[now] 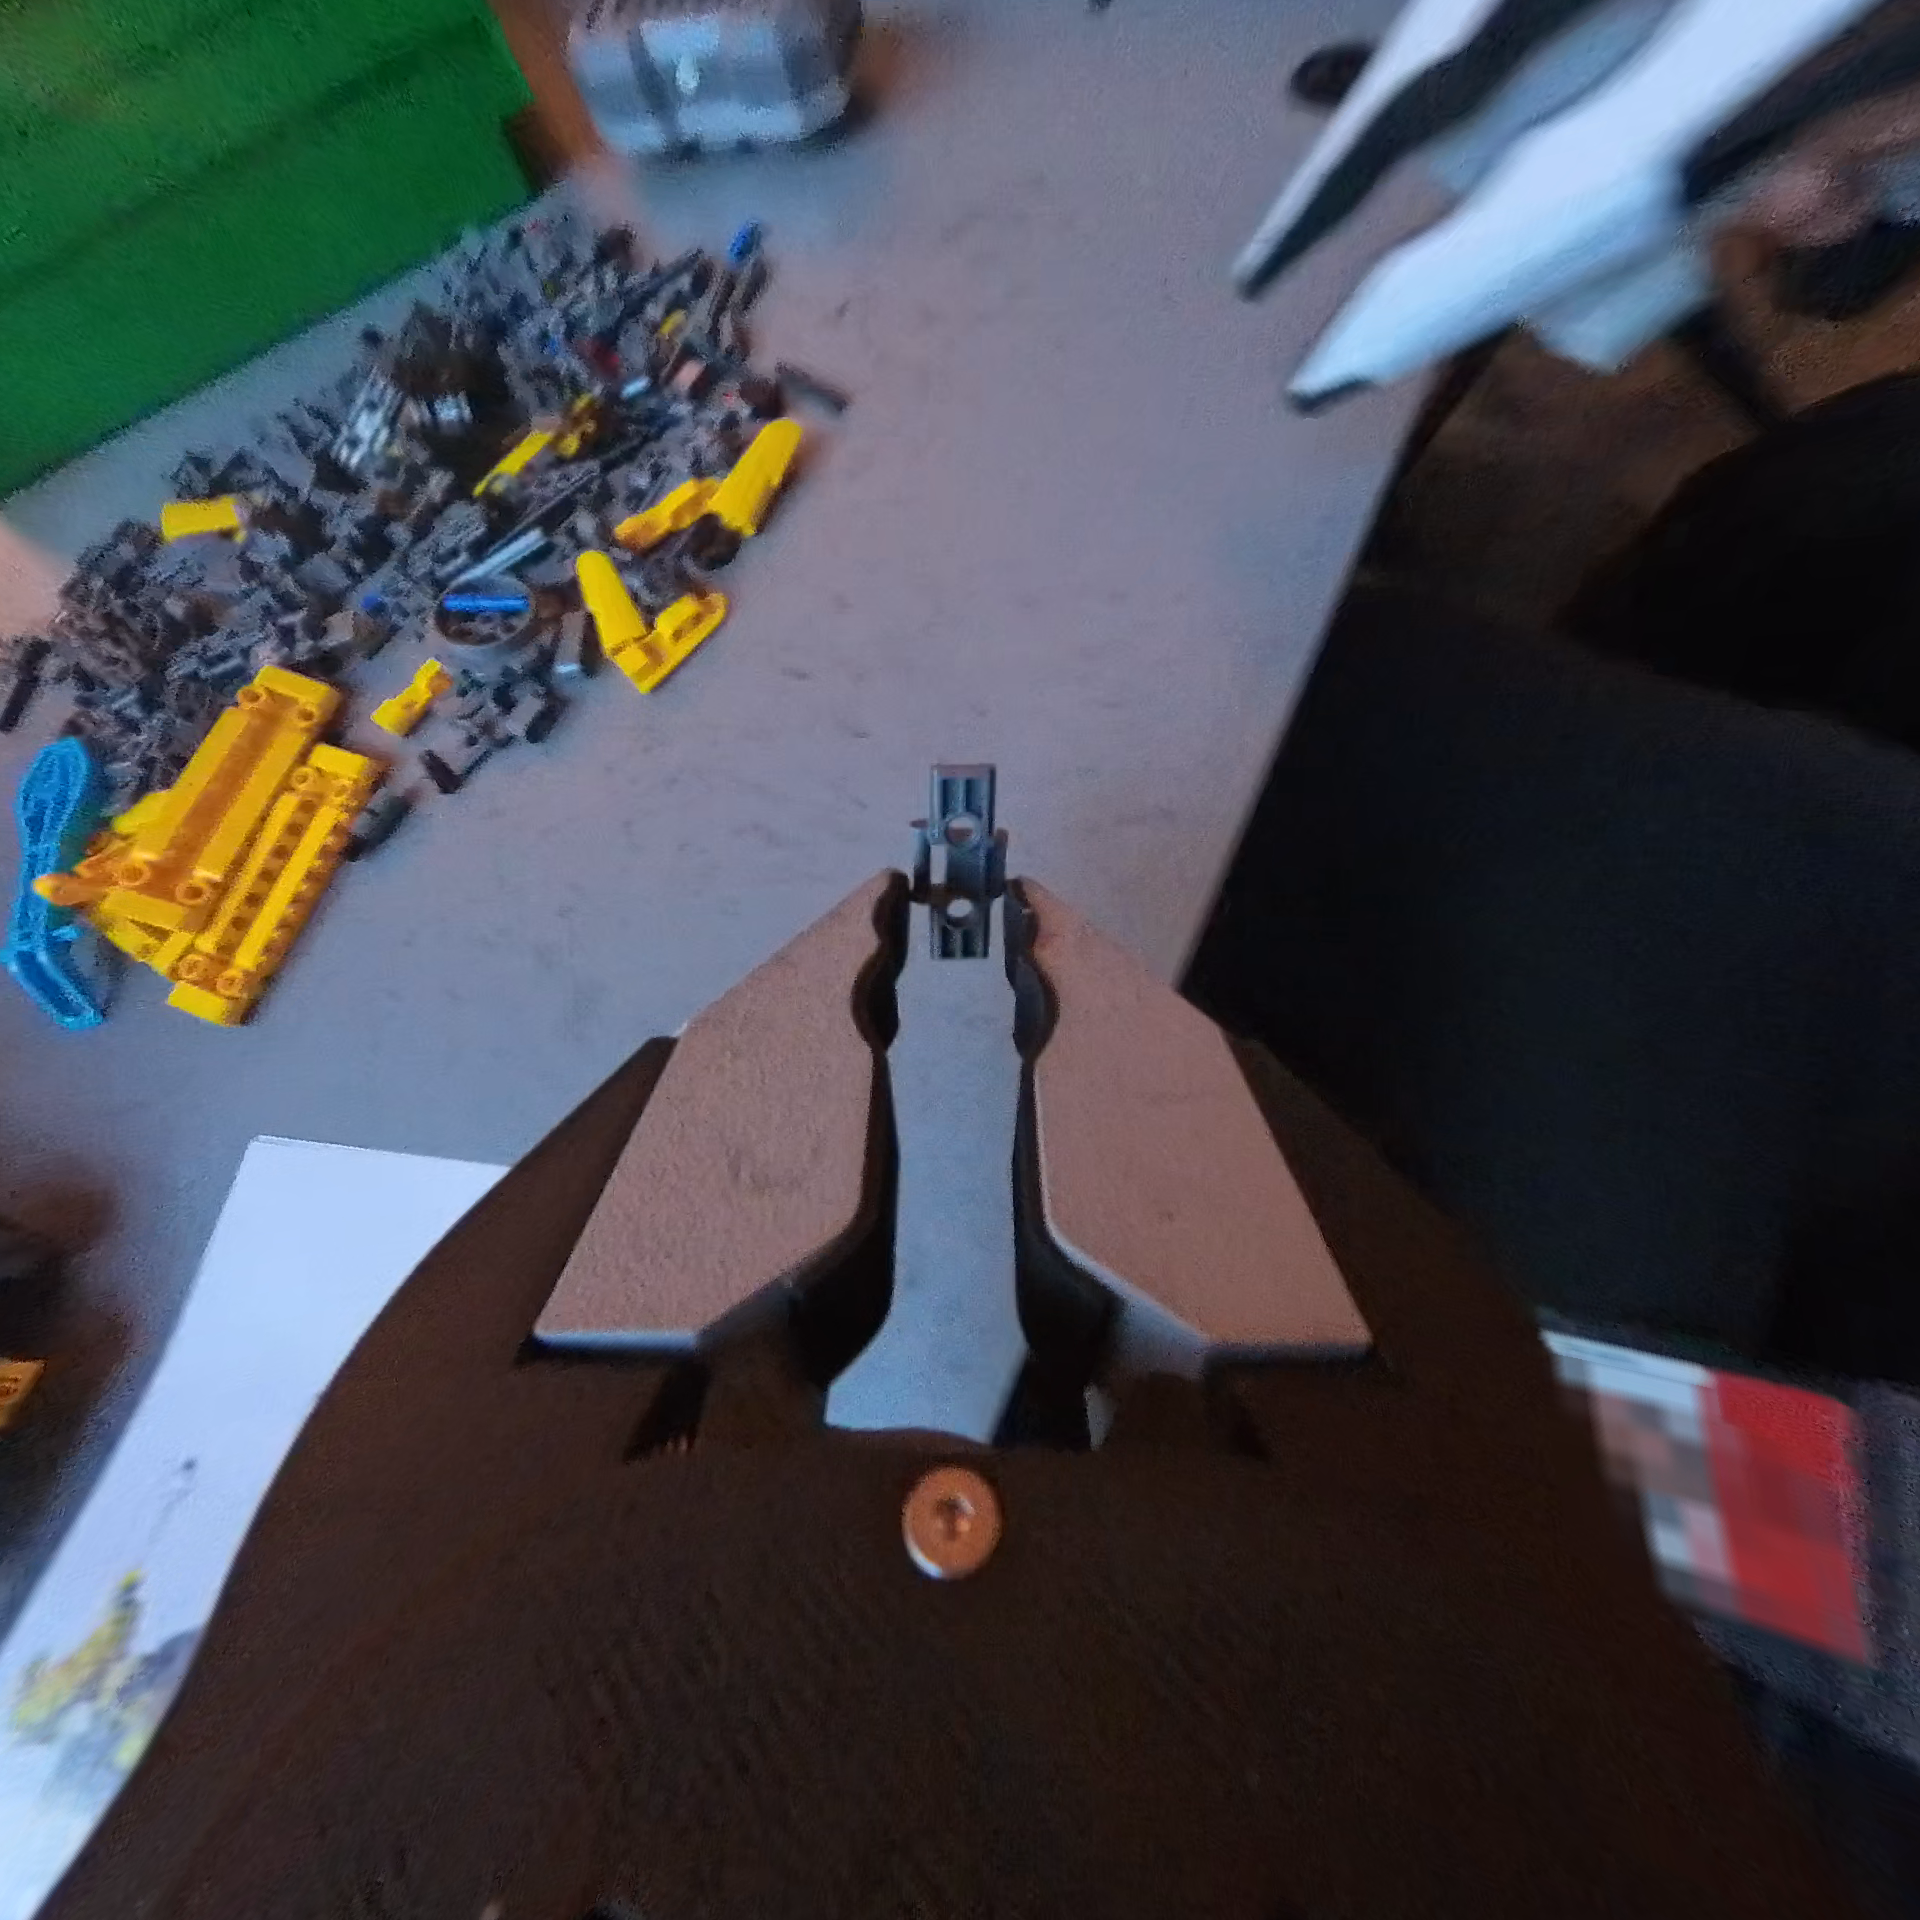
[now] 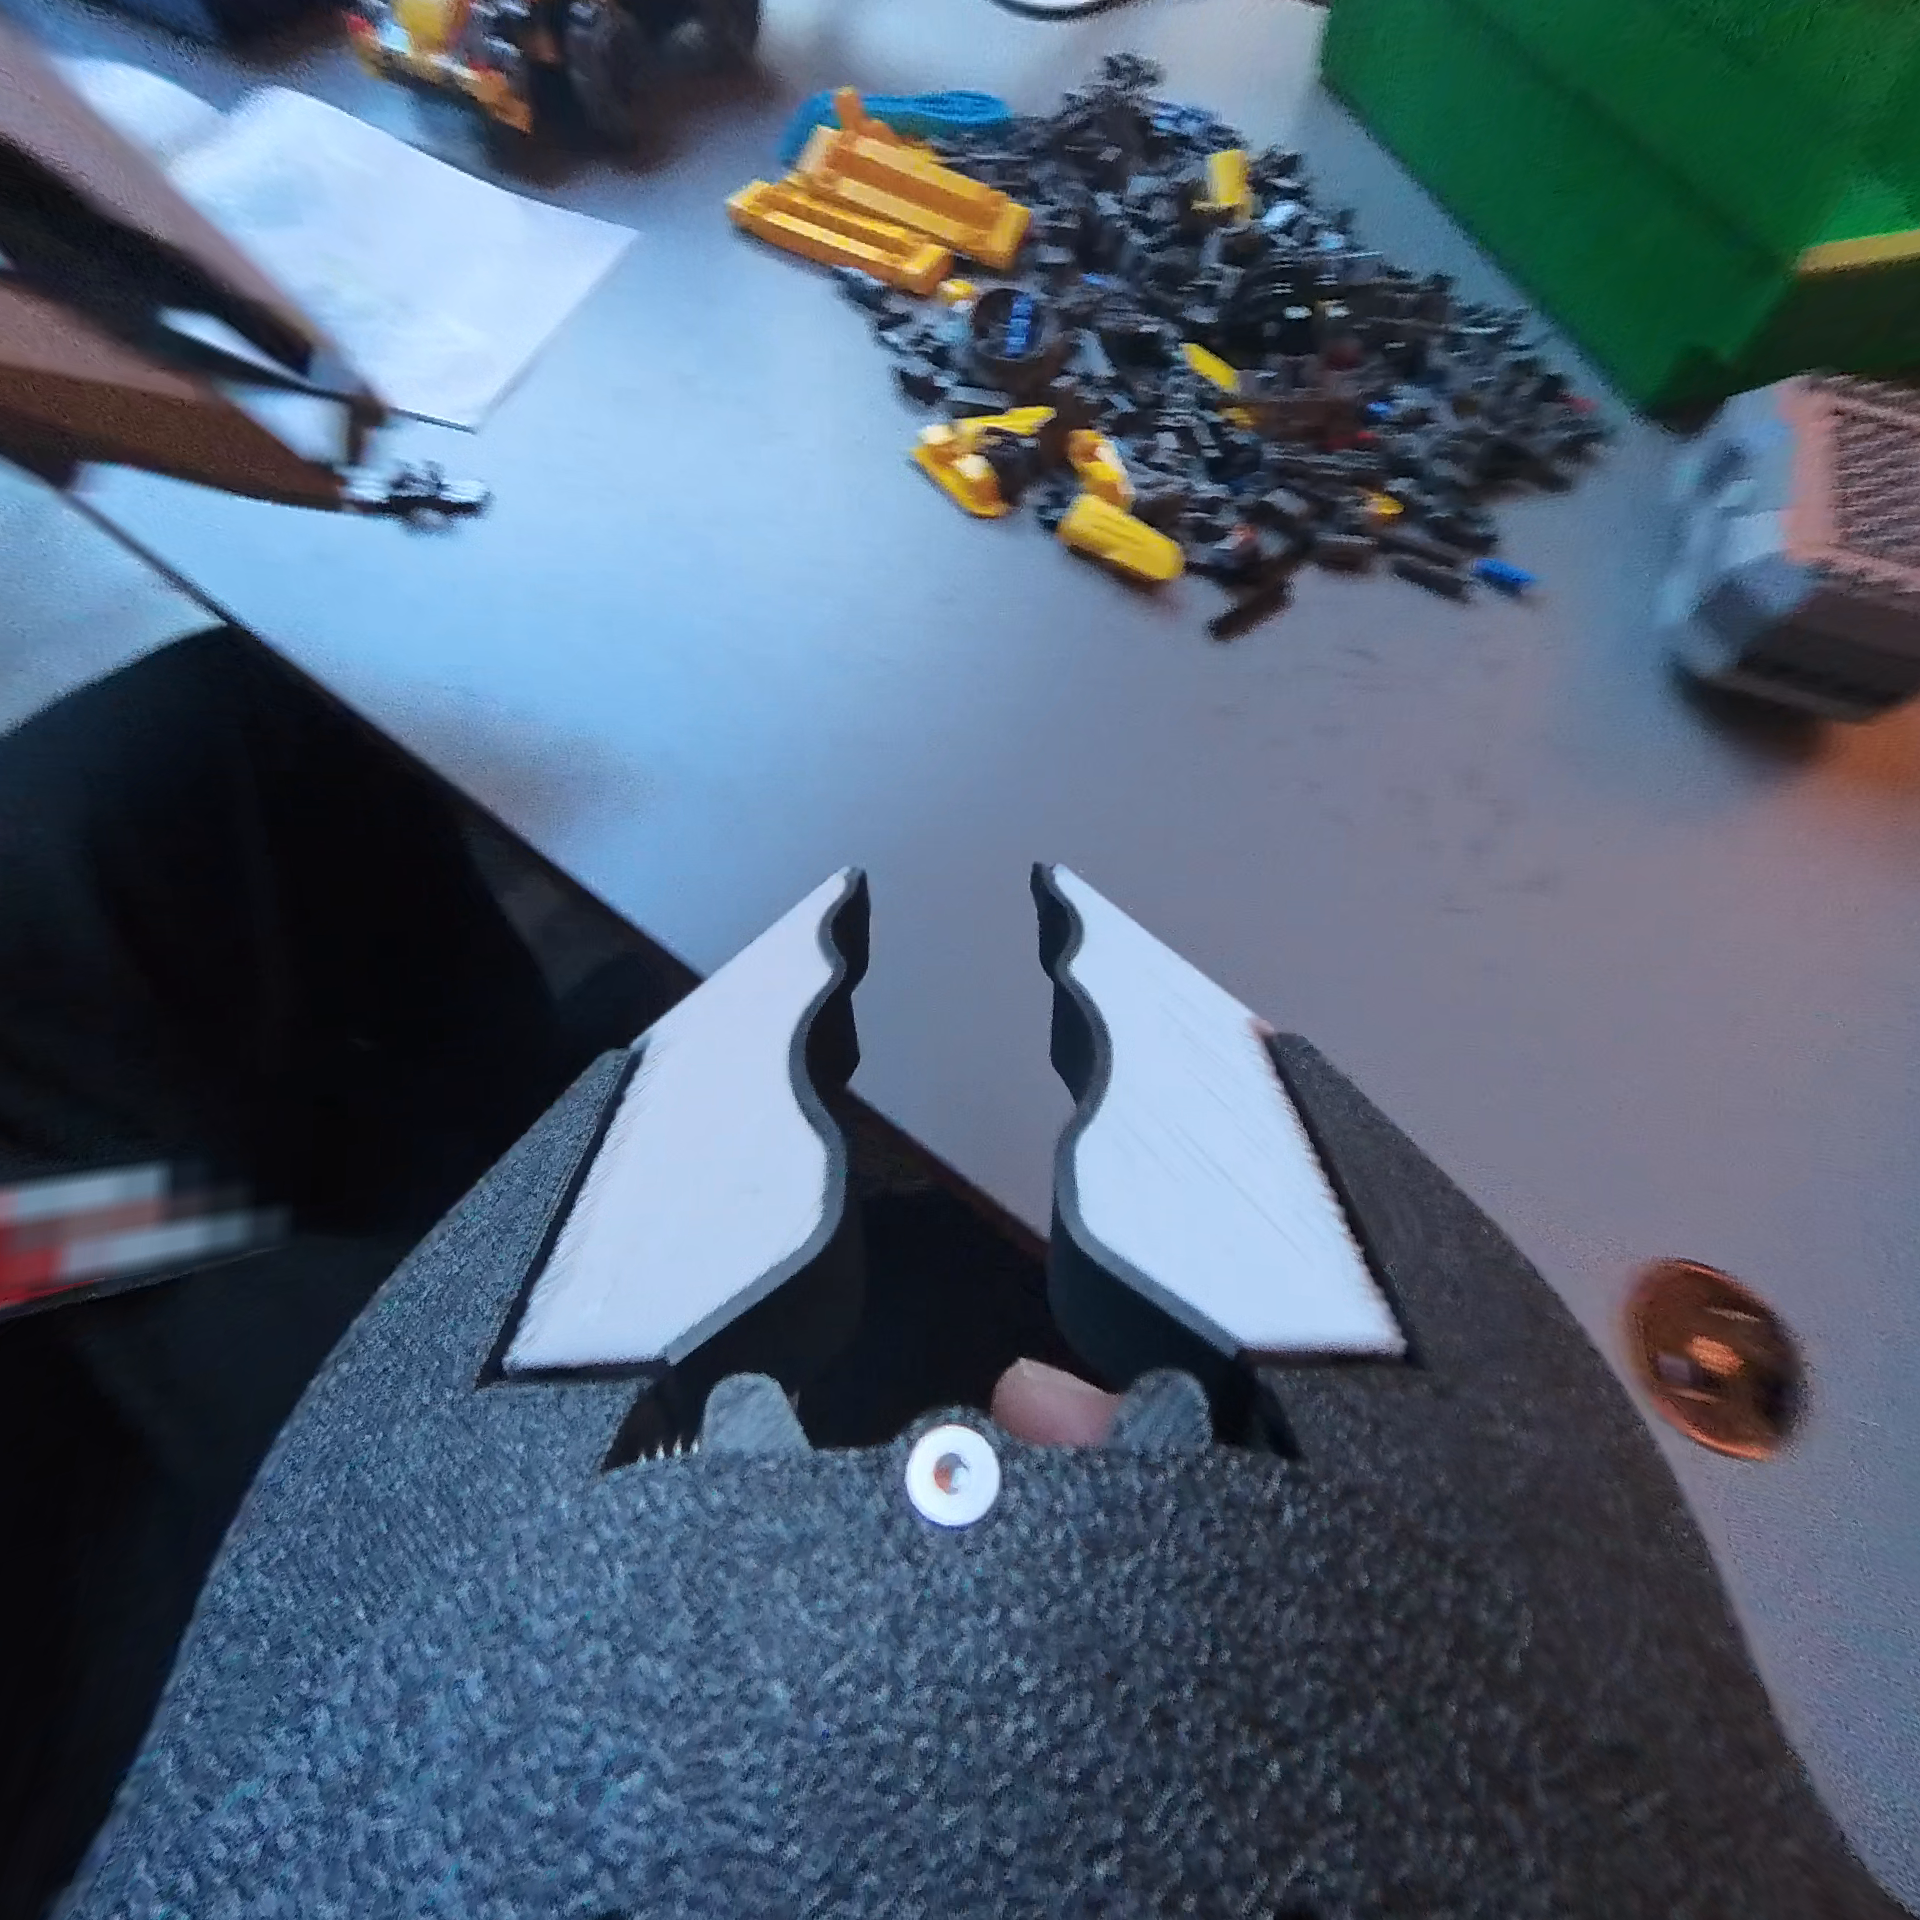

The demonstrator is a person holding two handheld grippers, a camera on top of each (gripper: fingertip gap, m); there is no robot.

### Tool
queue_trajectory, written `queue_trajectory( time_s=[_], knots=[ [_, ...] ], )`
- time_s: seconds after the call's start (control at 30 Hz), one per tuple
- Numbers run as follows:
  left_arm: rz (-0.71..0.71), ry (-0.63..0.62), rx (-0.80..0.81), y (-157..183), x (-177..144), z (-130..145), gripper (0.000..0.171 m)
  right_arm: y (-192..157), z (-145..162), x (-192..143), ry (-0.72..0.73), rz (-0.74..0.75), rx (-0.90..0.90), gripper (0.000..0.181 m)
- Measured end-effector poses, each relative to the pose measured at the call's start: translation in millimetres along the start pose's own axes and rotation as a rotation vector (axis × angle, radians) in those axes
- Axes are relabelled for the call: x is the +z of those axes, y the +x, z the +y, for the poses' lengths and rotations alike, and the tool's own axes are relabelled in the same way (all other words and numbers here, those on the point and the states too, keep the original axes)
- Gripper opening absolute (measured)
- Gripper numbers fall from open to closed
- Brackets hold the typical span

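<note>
My left gripper (image 1: pixel 961 896) is shut on a small dark grey building-toy connector piece (image 1: pixel 962 852) with round holes, held above the grey table (image 1: pixel 1039 520). In the right wrist view the same gripper (image 2: pixel 358 488) shows at the far left with the piece (image 2: pixel 426 488) at its tips. My right gripper (image 2: pixel 948 888) is open and empty, hovering over the table's near edge. It also shows blurred at the top right of the left wrist view (image 1: pixel 1278 332). A pile of black, yellow and blue building-toy parts (image 1: pixel 416 540) lies on the table beyond both grippers (image 2: pixel 1195 343).
A green box (image 1: pixel 208 208) (image 2: pixel 1662 156) stands behind the pile. A white instruction booklet (image 1: pixel 208 1455) (image 2: pixel 416 249) lies on the table. A grey block-shaped device (image 2: pixel 1808 551) (image 1: pixel 717 73) sits by the pile. A copper coin (image 2: pixel 1714 1371) lies near my right gripper. A dark seat is below the table edge. Across from one pair of fingers to the other is roughly 15 cm.
</note>
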State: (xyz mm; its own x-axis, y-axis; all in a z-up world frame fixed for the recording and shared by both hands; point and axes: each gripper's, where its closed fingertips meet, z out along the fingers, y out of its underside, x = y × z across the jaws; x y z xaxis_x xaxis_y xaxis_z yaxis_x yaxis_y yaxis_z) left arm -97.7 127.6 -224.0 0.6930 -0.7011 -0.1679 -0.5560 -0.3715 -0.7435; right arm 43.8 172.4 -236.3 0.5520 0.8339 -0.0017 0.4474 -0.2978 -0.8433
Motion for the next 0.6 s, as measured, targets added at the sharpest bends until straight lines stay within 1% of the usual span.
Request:
queue_trajectory(
  time_s=[0.07, 0.1, 0.13, 0.17, 0.2, 0.27, 0.3, 0.37, 0.47, 0.53, 0.6],
  knots=[
    [-0.044, -0.044, -0.002, -17.5, 20.0, -0.1, 0.015, -23.1, 1.5, 1.0, 0.009, -0.047, 0.002, 0.032],
    [-0.056, -0.094, -0.01, -24.0, 28.9, 6.7, 0.015, -31.2, 4.1, -1.3, 0.004, -0.049, -0.02, 0.032],
    [-0.06, -0.162, -0.026, -28.0, 35.7, 16.7, 0.021, -35.4, 7.3, -5.0, -0.001, -0.033, -0.047, 0.033],
    [-0.042, -0.217, -0.044, -27.1, 40.5, 25.3, 0.036, -37.0, 10.8, -9.9, -0.006, -0.011, -0.073, 0.033],
    [-0.028, -0.244, -0.061, -26.1, 43.5, 31.1, 0.043, -37.7, 14.2, -15.8, -0.01, 0.006, -0.087, 0.033],
    [-0.022, -0.233, -0.094, -25.8, 44.5, 34.9, 0.047, -37.7, 18.5, -28.5, 0.003, 0.016, -0.068, 0.032],
    [-0.015, -0.221, -0.115, -24.1, 41.1, 34.8, 0.048, -37.6, 19.1, -35.2, 0.02, 0.013, -0.041, 0.032],
    [-0.044, -0.182, -0.158, -24.6, 24.7, 31.2, 0.05, -37.4, 19.2, -47.7, 0.063, 0.0, 0.007, 0.032],
    [-0.094, -0.058, -0.189, -17.6, -15.3, 26.6, 0.045, -36.9, 18.0, -60.3, 0.125, -0.009, 0.034, 0.032],
    [-0.13, -0.026, -0.208, -12.4, -37.9, 41.1, 0.041, -41.2, 15.4, -60.6, 0.148, -0.038, 0.037, 0.032],
    [-0.162, -0.047, -0.208, -9.4, -52.8, 66.7, 0.039, -47.8, 10.3, -54.3, 0.162, -0.077, 0.032, 0.033]
  ],
)
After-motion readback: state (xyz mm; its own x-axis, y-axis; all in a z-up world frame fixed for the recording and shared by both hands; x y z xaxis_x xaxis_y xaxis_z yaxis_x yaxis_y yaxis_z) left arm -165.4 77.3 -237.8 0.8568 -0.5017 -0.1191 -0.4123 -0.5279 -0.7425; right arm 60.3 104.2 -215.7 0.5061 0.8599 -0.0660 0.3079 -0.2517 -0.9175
